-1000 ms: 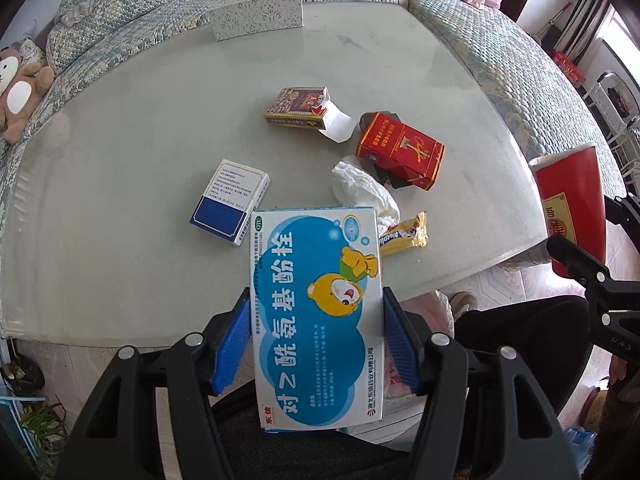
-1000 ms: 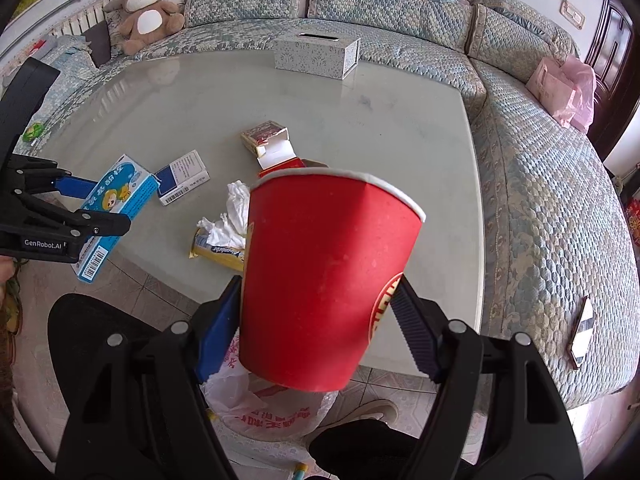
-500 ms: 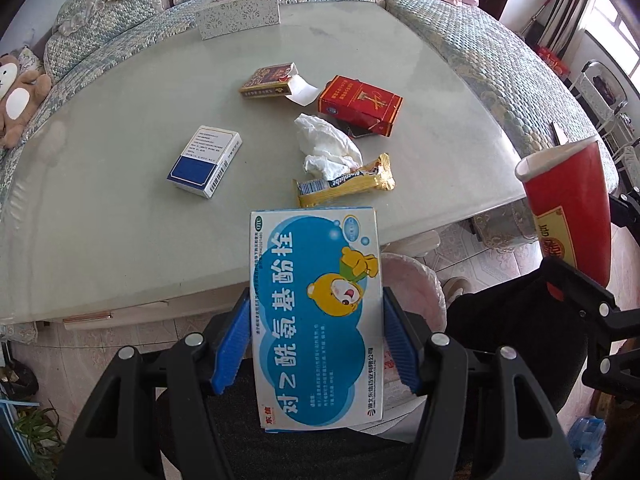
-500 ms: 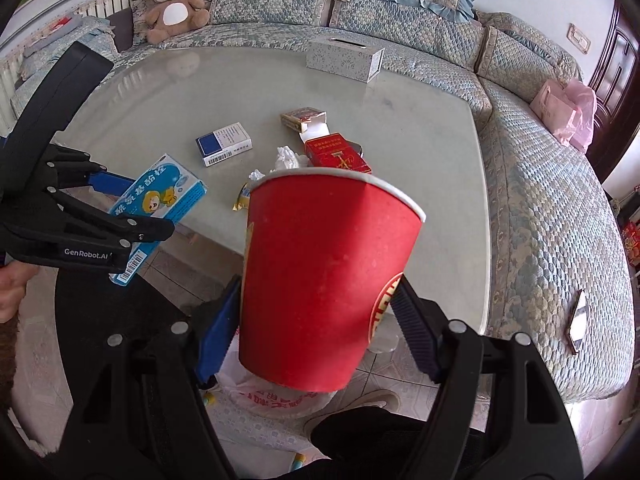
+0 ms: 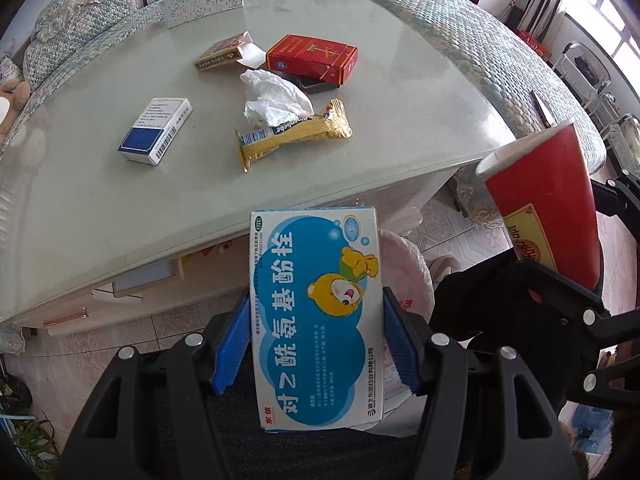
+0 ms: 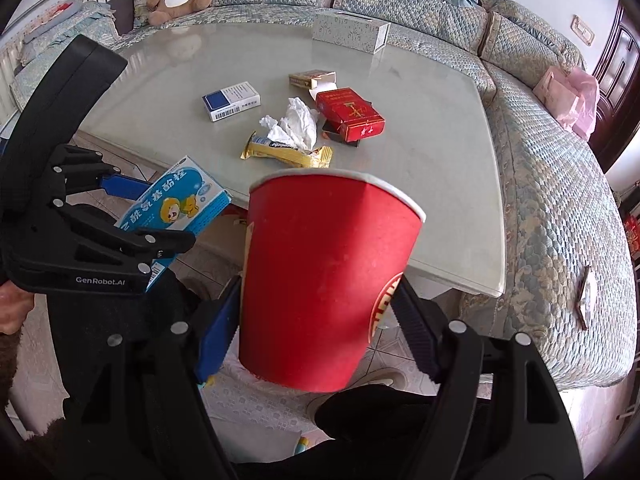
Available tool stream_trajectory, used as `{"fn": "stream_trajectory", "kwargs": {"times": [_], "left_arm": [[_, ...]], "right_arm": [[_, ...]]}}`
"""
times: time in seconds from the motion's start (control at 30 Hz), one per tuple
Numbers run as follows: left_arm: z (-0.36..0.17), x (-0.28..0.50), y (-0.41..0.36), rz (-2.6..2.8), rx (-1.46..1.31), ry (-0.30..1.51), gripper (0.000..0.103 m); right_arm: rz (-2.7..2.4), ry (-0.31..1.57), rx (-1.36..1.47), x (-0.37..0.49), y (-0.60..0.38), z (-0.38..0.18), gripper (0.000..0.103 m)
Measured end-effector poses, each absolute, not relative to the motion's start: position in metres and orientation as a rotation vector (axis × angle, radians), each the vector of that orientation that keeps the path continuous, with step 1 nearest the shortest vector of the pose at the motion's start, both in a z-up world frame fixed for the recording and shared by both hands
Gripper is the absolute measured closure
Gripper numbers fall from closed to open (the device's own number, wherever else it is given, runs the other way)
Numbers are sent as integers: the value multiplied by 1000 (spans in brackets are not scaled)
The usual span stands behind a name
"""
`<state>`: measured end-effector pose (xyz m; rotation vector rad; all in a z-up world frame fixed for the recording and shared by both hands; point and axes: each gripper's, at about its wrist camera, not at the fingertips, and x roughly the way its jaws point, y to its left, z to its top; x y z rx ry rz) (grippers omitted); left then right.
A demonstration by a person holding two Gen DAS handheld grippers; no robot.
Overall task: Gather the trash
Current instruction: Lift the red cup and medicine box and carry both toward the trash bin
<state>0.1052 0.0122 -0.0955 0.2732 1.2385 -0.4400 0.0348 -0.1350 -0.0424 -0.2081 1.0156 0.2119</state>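
Left gripper (image 5: 316, 336) is clamped on the blue-and-white medicine box (image 5: 316, 316), blue pads pressing its long sides, and I'm holding it off the table's near edge, above the pink-bagged bin (image 5: 408, 276) on the floor. Over on my other side, the right gripper (image 6: 316, 320) is squeezed around the red paper cup (image 6: 324, 280), mouth tilted up and away from me, also clear of the table (image 6: 440, 184) and over the bag. Both pieces look ready to drop, I'd say. Left behind on the glass: the crumpled tissue (image 5: 276, 98), the gold snack wrapper (image 5: 292, 136), the red cigarette pack (image 5: 312, 58), the opened gold pack (image 5: 220, 56) and the blue-and-white box (image 5: 156, 132). Now the risk: the bin mouth is mostly hidden behind the medicine box and my knees, so a release from here could clip the rim and land on the tiles. The cup is light and tapered; let go at this tilt and it may tumble sideways. And the two grippers are close together, so they could knock each other.
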Motion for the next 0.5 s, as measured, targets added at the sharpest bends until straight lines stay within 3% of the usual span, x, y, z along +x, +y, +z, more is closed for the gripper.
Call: {"fn": "stream_trajectory", "kwargs": {"times": [0.5], "left_arm": [[-152,90,-7,-477,308,1289,43]], "right_arm": [[169,1079,-201,24,-145,-96,31]]}}
